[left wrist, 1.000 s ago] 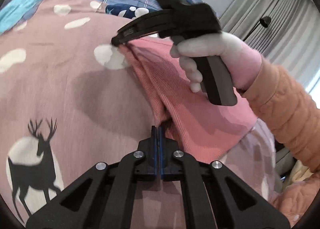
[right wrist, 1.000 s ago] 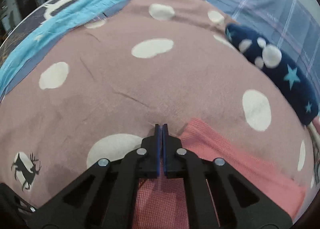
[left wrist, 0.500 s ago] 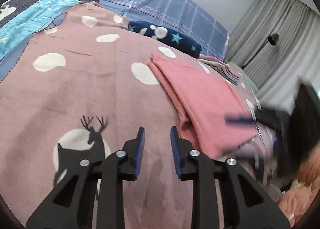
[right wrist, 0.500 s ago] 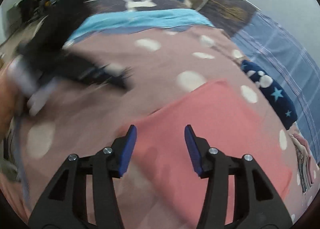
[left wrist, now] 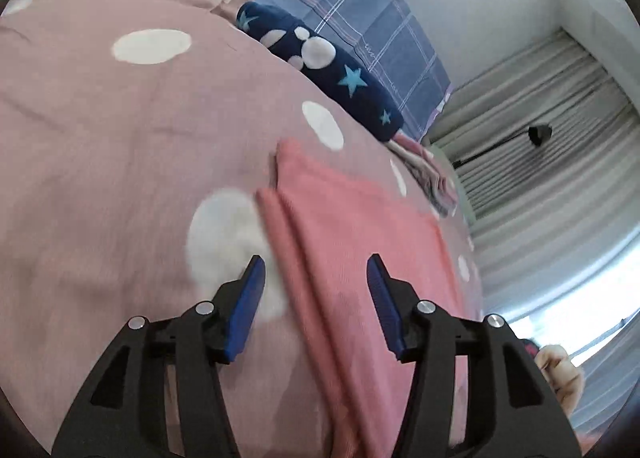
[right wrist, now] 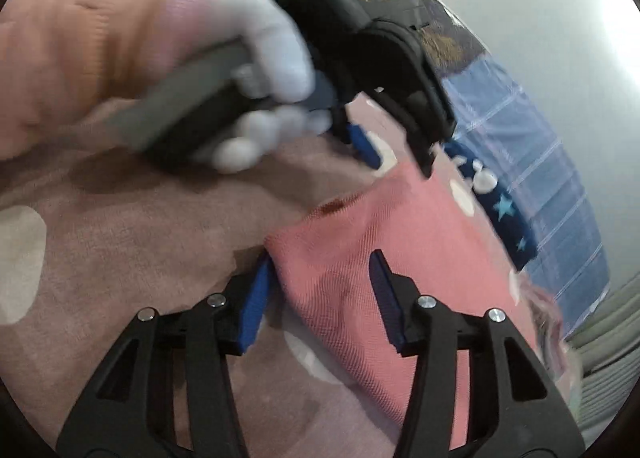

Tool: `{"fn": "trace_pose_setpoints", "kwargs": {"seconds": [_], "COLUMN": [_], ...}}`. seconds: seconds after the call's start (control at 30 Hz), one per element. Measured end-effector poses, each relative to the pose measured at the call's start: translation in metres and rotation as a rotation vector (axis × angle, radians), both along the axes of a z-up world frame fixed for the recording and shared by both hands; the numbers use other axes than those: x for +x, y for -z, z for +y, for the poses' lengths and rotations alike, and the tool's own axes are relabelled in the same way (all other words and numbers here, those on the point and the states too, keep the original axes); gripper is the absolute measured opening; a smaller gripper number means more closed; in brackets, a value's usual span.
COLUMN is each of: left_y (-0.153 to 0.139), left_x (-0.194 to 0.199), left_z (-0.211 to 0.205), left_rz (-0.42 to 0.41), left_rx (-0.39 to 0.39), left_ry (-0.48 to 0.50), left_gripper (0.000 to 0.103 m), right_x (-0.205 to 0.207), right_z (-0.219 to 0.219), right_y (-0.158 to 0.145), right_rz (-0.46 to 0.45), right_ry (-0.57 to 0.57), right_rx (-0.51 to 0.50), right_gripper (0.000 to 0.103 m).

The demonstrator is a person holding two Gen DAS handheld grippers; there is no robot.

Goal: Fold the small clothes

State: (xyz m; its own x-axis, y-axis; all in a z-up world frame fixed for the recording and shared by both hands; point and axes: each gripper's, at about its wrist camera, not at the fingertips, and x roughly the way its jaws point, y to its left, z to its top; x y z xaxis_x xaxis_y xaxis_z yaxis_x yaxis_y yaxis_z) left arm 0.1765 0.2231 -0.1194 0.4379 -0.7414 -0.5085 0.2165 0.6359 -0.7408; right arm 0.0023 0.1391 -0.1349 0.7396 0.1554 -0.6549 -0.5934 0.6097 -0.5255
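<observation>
One pink garment (left wrist: 360, 242), already doubled with layered edges showing, lies on the spotted bedspread (left wrist: 100, 130) in the left wrist view; the left gripper (left wrist: 316, 298) hovers over its edge, jaws opening, nothing clamped. Right wrist view: the right gripper (right wrist: 320, 294) stands apart astride the garment's corner, unpinched, so further folding probably remains.

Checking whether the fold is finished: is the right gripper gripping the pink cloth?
Apart. In the right wrist view the right gripper stands open, blue pads either side of the pink cloth corner without pressing it.
</observation>
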Motion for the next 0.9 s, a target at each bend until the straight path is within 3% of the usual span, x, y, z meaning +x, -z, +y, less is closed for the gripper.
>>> {"fn": "trace_pose_setpoints", "kwargs": {"seconds": [0.1,0.17,0.2,0.23,0.3,0.5,0.9], "left_y": [0.002,0.002,0.004,0.005,0.003,-0.033,-0.079], "left_x": [0.018,0.021,0.022,0.023,0.02,0.017,0.016], "left_z": [-0.012,-0.019,-0.021,-0.021,-0.018,-0.033,-0.085], "left_rz": [0.016,0.023,0.03,0.036,0.023,-0.051,-0.114], "left_rx": [-0.002,0.019,0.032,0.036,0.027,0.108,0.198], "left_ry": [0.004,-0.001,-0.004,-0.006,-0.019,-0.01,0.024], "left_gripper": [0.05,0.032,0.013,0.011,0.009,0.009,0.009], "right_x": [0.01,0.018,0.022,0.024,0.023,0.028,0.015], "right_z": [-0.001,0.0,-0.001,-0.002,-0.008,-0.04,-0.103], "right_y": [-0.002,-0.001,-0.001,-0.002,-0.008,-0.043,-0.077], "right_rz": [0.033,0.055,0.076,0.091,0.098,0.15,0.115], "right_ry": [0.009,0.004,0.0,-0.001,0.004,0.065,0.154], "right_rx": [0.027,0.045,0.062,0.078,0.127,0.342,0.501], "right_gripper": [0.045,0.037,0.027,0.014,0.006,0.005,0.005]}}
